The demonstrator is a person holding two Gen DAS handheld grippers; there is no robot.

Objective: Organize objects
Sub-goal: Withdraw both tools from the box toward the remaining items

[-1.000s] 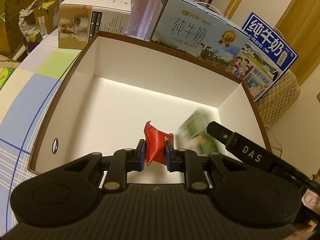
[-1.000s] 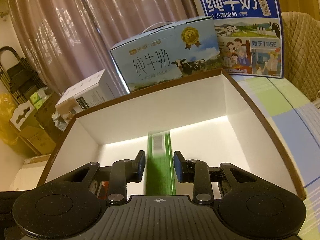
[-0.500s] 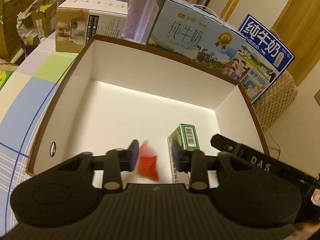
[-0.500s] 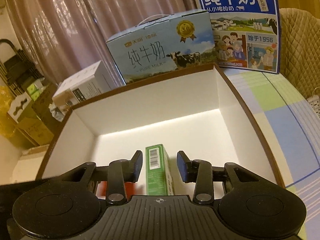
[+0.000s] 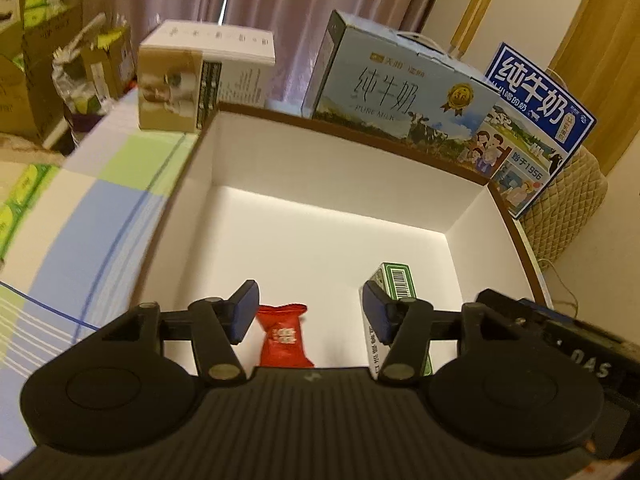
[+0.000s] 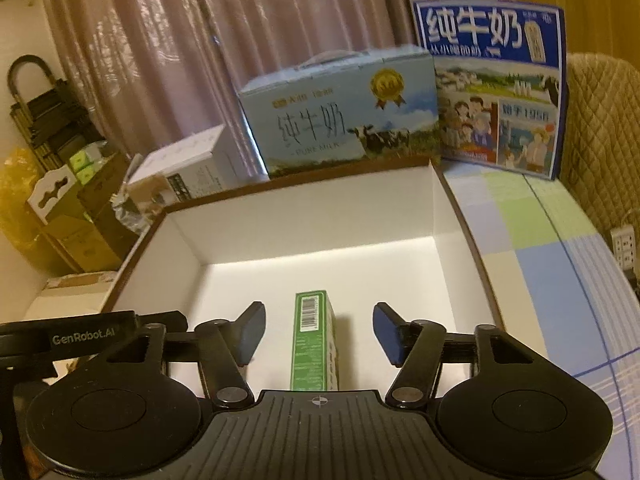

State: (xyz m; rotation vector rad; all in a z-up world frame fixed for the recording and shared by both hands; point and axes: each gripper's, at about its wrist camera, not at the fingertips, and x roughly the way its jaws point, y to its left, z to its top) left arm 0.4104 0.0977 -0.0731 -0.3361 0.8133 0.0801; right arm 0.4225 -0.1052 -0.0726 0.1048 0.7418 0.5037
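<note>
The left gripper (image 5: 310, 310) is spread wide apart and grips nothing. Just past it, a red candy packet (image 5: 283, 335) lies on the white floor of the big box (image 5: 320, 160), near the front wall. The right gripper (image 6: 318, 330) is spread wide too, with nothing in it. A small green carton (image 6: 314, 340) stands upright on the box floor in the gap between its fingers, touching neither one. In the left view the same carton sits just right of the red packet. Behind the box stand a light blue milk case (image 6: 340, 116) and a dark blue milk case (image 6: 496, 88). A white and brown box (image 5: 200, 76) sits at the far left corner.
</note>
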